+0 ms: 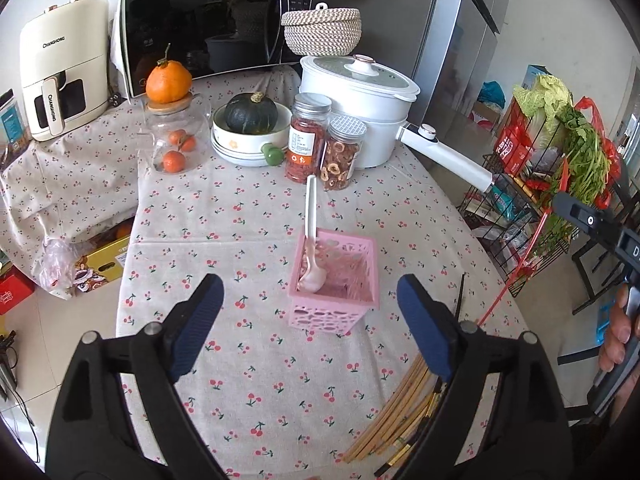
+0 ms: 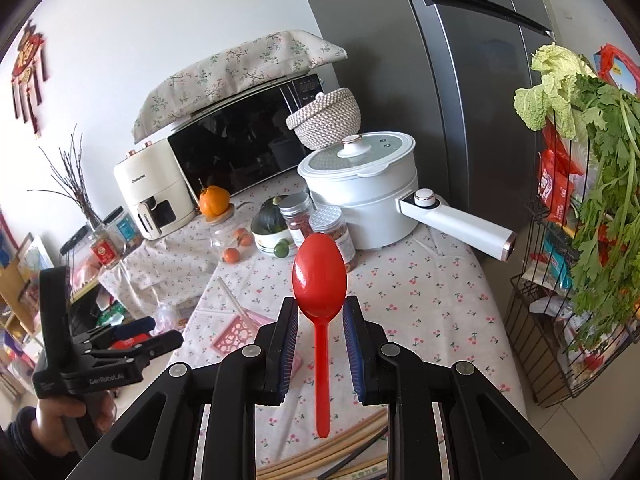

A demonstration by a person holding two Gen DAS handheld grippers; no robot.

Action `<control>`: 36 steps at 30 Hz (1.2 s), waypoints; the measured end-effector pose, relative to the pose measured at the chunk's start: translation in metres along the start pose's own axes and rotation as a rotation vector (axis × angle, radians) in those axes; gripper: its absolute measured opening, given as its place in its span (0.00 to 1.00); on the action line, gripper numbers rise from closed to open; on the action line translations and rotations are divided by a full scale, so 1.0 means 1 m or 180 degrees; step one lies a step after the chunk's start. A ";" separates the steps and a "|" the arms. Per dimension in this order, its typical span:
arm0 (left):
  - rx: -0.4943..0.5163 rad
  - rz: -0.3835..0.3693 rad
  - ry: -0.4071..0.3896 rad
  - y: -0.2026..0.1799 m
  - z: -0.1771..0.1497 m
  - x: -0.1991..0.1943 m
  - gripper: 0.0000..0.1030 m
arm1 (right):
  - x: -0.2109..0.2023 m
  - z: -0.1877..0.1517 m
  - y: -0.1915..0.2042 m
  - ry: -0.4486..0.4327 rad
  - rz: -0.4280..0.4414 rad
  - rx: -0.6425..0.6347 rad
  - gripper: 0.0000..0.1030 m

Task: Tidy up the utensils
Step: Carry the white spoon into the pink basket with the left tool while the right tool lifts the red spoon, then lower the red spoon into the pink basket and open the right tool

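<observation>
A pink perforated basket (image 1: 334, 280) stands on the cherry-print tablecloth with a white spoon (image 1: 311, 236) leaning in it. My left gripper (image 1: 308, 308) is open and empty, just in front of the basket. Several wooden chopsticks (image 1: 394, 412) lie on the cloth under its right finger. My right gripper (image 2: 320, 316) is shut on a red spoon (image 2: 319, 276), bowl pointing away, held above the table. The red handle (image 1: 520, 268) shows at the right in the left wrist view. The basket (image 2: 240, 330) lies below and left in the right wrist view, beside the left gripper (image 2: 140, 334).
At the table's back stand a white pot with a long handle (image 1: 360, 112), two spice jars (image 1: 324, 148), a bowl holding a green squash (image 1: 250, 128), a glass jar of oranges (image 1: 176, 140), a microwave (image 1: 208, 28) and an air fryer (image 1: 64, 68). A wire rack with greens (image 1: 560, 160) stands right.
</observation>
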State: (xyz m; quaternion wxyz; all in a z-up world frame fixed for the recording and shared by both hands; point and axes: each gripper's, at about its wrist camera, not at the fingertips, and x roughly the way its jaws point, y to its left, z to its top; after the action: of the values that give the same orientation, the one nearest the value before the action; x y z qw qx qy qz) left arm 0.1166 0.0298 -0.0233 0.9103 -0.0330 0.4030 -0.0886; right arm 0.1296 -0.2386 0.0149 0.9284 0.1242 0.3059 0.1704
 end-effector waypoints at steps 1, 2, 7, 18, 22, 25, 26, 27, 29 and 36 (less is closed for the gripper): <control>0.0003 0.0030 0.0011 0.002 -0.004 -0.001 0.91 | 0.000 0.000 0.006 -0.0016 0.0024 -0.0012 0.23; 0.0008 0.0067 0.0021 0.004 -0.008 -0.002 0.94 | 0.001 0.000 0.011 -0.0035 0.0047 -0.0028 0.23; 0.0060 0.0263 0.0151 0.013 -0.020 0.001 0.97 | 0.005 0.003 0.038 -0.0157 0.0187 -0.0082 0.23; 0.0197 0.0371 0.0247 0.029 -0.039 0.002 0.99 | 0.030 0.012 0.083 -0.0598 0.0372 -0.0192 0.23; 0.0148 0.0341 0.0242 0.031 -0.042 0.001 0.99 | 0.051 0.010 0.093 -0.0623 0.0274 -0.0224 0.23; 0.0152 0.0321 0.0261 0.032 -0.043 0.002 0.99 | 0.067 0.007 0.096 -0.0574 0.0165 -0.0276 0.23; 0.0158 0.0324 0.0265 0.032 -0.043 0.002 0.99 | 0.072 0.005 0.097 -0.0543 0.0138 -0.0299 0.23; 0.0163 0.0335 0.0265 0.032 -0.043 0.002 0.99 | 0.076 0.003 0.098 -0.0506 0.0112 -0.0326 0.23; 0.0162 0.0335 0.0259 0.032 -0.043 0.002 0.99 | 0.083 0.000 0.097 -0.0440 0.0061 -0.0380 0.23; 0.0180 0.0317 0.0246 0.030 -0.044 0.000 0.99 | 0.097 -0.008 0.088 -0.0222 0.0043 -0.0328 0.25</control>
State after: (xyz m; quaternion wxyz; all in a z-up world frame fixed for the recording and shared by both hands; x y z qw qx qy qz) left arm 0.0887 0.0600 -0.0569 0.8979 0.0163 0.4363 -0.0557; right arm 0.1764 -0.1197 -0.0130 0.9425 0.0842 0.2633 0.1878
